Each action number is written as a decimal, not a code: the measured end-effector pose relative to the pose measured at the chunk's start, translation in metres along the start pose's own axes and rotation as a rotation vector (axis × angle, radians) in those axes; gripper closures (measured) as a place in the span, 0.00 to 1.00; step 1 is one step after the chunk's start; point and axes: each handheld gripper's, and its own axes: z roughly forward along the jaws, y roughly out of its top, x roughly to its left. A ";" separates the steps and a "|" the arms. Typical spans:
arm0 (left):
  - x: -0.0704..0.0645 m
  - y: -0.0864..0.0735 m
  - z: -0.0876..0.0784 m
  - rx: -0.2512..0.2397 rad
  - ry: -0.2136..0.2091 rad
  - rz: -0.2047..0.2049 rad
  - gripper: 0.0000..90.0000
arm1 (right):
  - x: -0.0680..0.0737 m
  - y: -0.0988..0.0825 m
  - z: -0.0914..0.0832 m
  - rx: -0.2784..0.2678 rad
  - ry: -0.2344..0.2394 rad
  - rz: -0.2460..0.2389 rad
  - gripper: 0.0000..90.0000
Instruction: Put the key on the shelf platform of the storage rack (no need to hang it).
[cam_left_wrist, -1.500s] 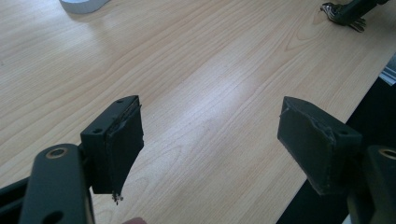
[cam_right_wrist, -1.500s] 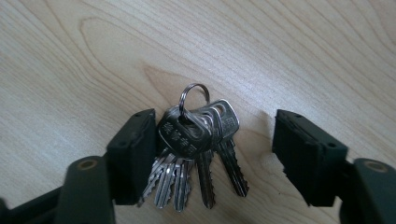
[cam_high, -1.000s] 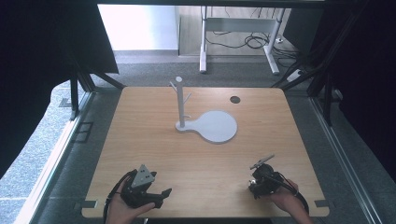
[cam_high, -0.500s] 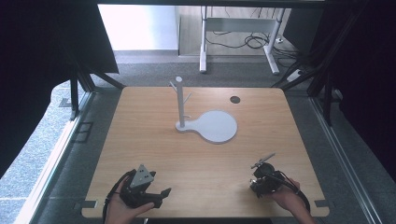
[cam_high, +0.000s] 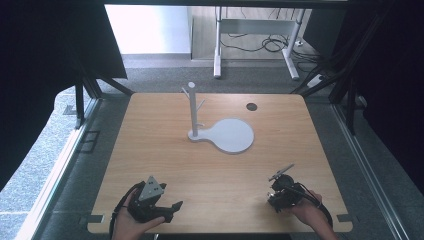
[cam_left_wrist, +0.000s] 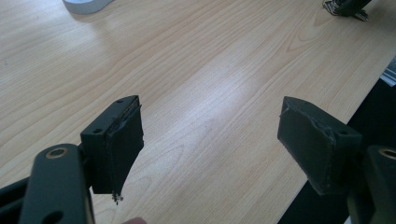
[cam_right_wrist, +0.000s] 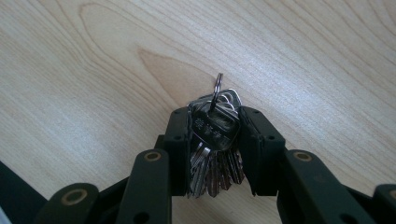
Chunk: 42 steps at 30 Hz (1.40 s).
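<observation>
Almost nothing has changed over the last second, so no step looks begun. At near left the left gripper (cam_high: 167, 209) rests by the table (cam_high: 150, 145) edge, jaws wide apart and empty; the white stand (cam_high: 192, 111) on its base sits mid-table toward the far side. At near right the right gripper (cam_high: 280, 176) has lifted only slightly, jaws clamped on a bunch of keys (cam_right_wrist: 215, 140), with open wood between it and the stand.

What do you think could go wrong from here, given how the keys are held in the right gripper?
The right gripper pinches a loose bunch of keys by their heads, so single keys may swing or slip. The small ring sticks out past the jaws and could miss or snag a peg on the thin white stand.
</observation>
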 end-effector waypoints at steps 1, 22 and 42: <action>0.000 0.000 0.000 0.001 0.000 0.000 0.25 | 0.001 0.000 -0.001 -0.004 -0.002 -0.008 0.73; 0.000 0.000 -0.001 -0.002 0.000 0.002 0.25 | 0.003 0.003 -0.016 -0.023 0.005 -0.039 0.74; 0.000 0.000 -0.001 -0.003 -0.001 0.007 0.25 | 0.001 0.009 -0.044 -0.063 -0.019 -0.064 0.74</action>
